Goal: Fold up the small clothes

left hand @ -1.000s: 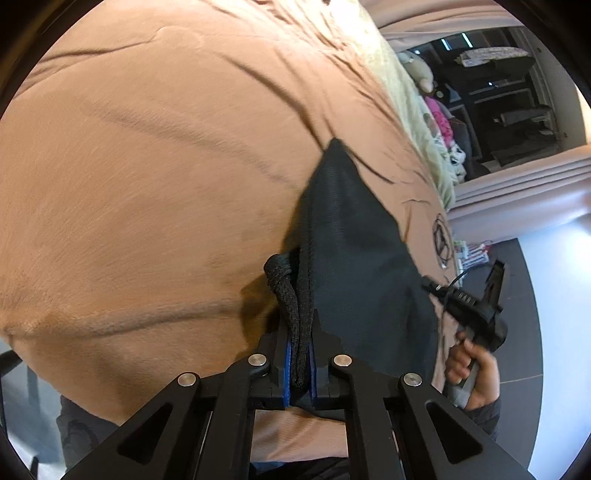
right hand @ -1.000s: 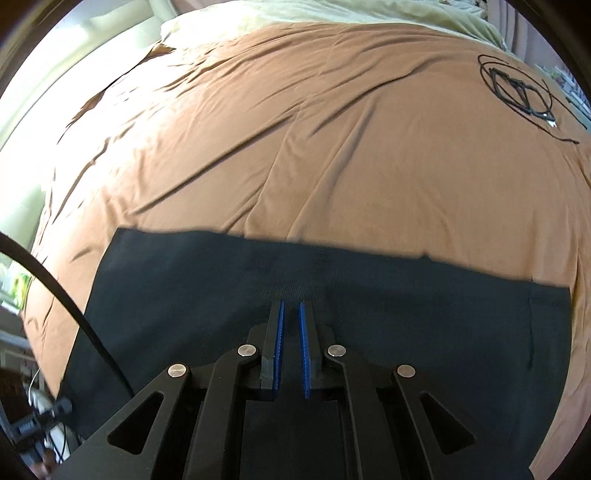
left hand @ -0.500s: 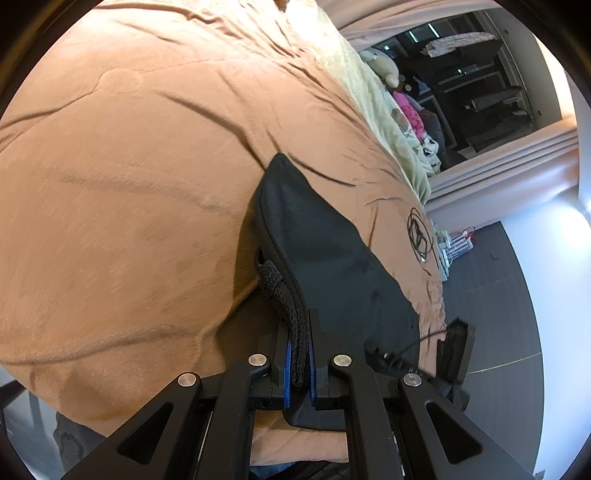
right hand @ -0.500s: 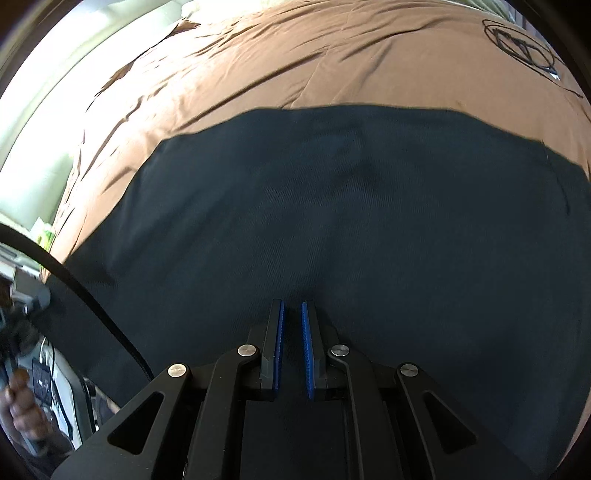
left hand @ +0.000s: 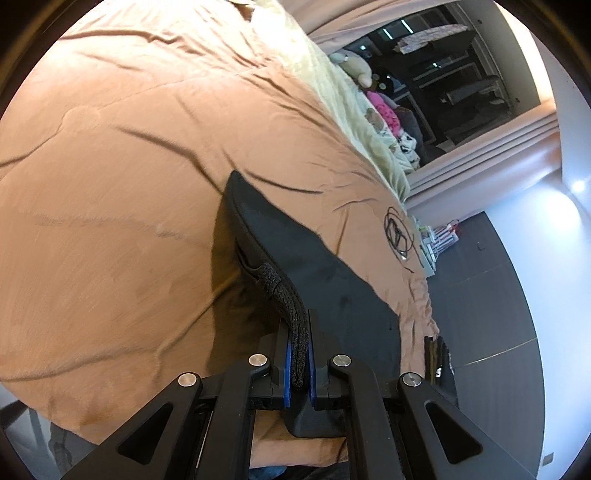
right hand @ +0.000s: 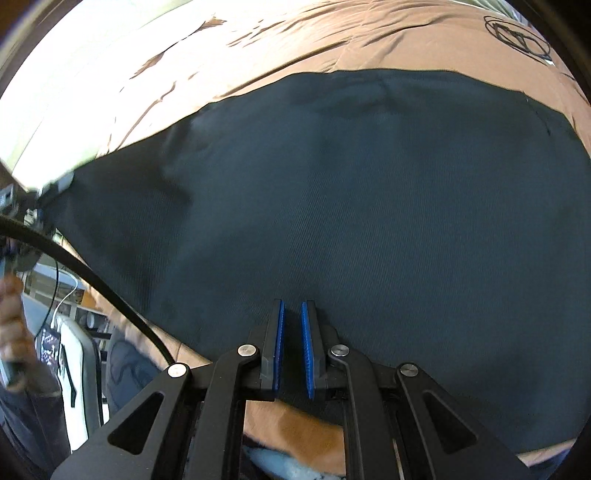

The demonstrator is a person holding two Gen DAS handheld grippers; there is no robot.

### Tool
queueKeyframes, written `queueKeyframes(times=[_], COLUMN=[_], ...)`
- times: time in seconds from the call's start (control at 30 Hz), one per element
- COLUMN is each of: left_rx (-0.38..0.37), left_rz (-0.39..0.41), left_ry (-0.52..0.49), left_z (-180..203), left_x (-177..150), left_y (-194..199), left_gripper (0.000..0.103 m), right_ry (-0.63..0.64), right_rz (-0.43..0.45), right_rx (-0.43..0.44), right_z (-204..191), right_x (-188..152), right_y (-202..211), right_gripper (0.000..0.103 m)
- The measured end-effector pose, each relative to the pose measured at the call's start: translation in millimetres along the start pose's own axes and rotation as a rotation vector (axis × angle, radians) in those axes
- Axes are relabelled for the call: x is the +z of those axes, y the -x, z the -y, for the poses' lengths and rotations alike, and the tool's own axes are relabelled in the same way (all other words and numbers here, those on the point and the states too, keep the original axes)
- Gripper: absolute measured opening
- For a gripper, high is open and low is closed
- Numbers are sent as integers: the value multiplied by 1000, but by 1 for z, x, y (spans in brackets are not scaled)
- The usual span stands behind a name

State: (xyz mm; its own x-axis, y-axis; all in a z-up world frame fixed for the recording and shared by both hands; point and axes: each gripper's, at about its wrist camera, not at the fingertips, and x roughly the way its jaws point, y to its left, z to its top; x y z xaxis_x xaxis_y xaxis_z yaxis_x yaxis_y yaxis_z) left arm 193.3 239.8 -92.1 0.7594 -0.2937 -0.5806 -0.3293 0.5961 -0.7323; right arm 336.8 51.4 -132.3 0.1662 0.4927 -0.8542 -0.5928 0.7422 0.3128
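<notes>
Two grippers worked one dark garment (right hand: 369,206) on the bed (left hand: 122,155). Our left gripper (left hand: 298,354) pinched its corded edge (left hand: 291,314) between its fingers, lifting it near the bed's front edge. Our right gripper (right hand: 291,347) hung over the cloth, fingers nearly together, nothing visibly between them.

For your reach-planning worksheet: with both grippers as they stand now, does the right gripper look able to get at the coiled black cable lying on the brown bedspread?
Probably not now: the right gripper, jaws shut on the dark garment, would need to release first. The coiled black cable lies uncovered beyond the garment's far edge.
</notes>
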Motion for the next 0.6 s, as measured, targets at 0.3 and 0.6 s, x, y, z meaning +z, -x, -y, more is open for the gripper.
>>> queueKeyframes(times=[0.3,0.6], left_rx=[-30,-78], left_rz=[3,-23], left_ry=[-83,-180], left_z=[50,116], left_x=[10,9], left_y=[-5,-25], left_gripper=[6,6], right_ry=[-20,-22], right_rz=[8,124], right_rx=[38,14], right_z=[6,27], right_x=[-28,-36], right_y=[13,66], right_gripper=[6,7])
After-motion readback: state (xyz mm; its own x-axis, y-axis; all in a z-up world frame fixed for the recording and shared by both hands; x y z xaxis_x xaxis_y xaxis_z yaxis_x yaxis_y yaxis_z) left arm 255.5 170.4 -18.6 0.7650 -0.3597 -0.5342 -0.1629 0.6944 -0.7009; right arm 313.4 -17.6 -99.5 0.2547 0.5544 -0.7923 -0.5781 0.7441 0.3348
